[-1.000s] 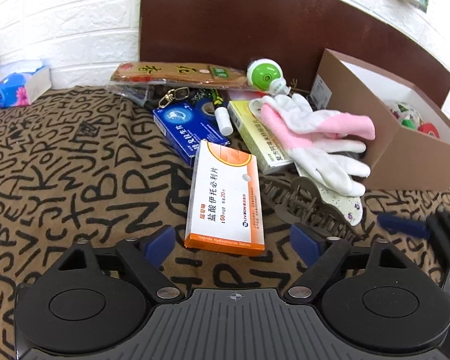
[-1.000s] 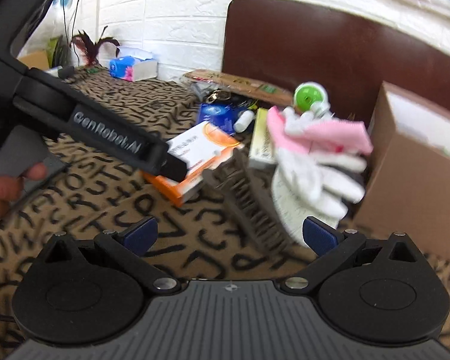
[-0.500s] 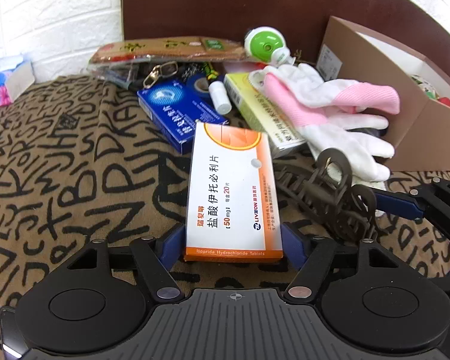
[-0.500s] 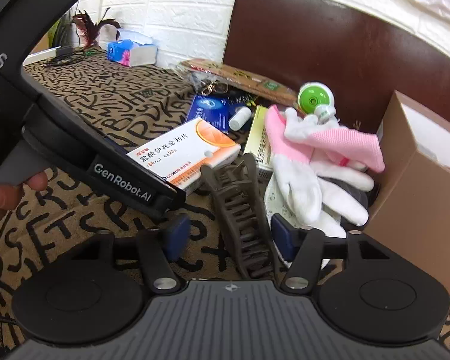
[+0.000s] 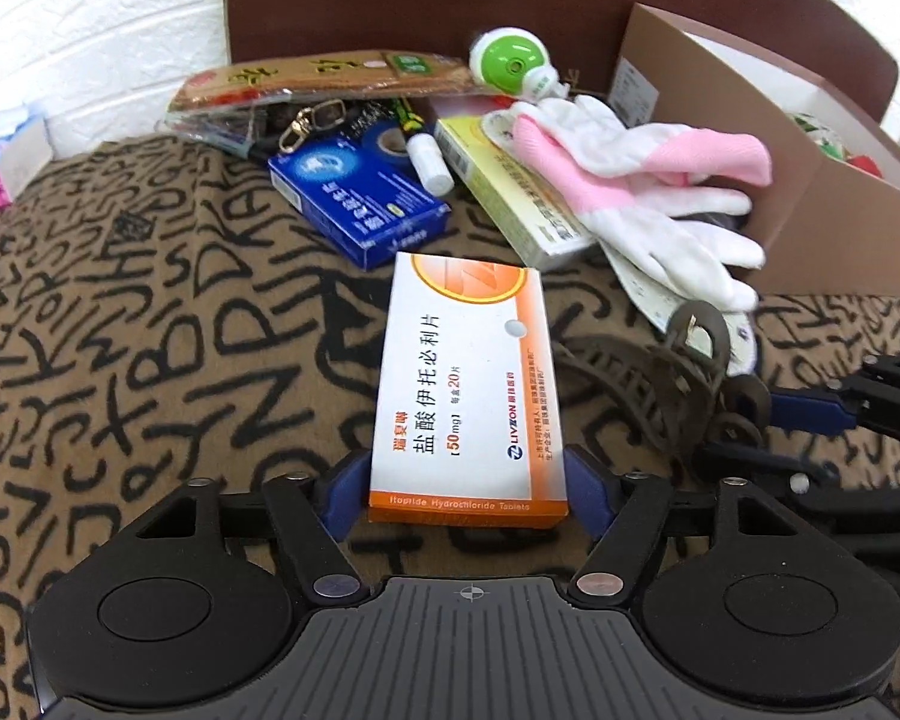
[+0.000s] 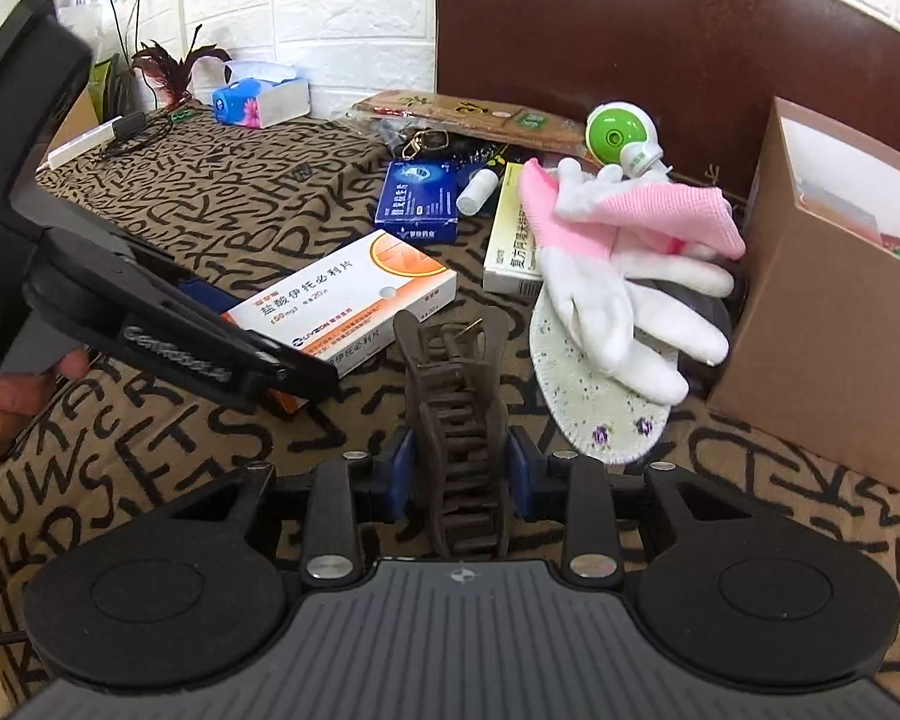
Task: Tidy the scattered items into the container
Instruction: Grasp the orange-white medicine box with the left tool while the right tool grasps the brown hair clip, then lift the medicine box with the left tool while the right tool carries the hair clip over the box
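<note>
Straddling the orange-and-white medicine box (image 5: 468, 396) low in the middle of the left wrist view, the left tool (image 5: 468, 489) has its pads at both long sides, jaws easing apart. Light, stiff card; take it across the narrow width. Further right, the right tool (image 6: 459, 471) is closing on the brown hair claw (image 6: 459, 420): springy, toothed plastic, best pinched mid-body. Cardboard container (image 6: 822, 312) waits at right edge.
</note>
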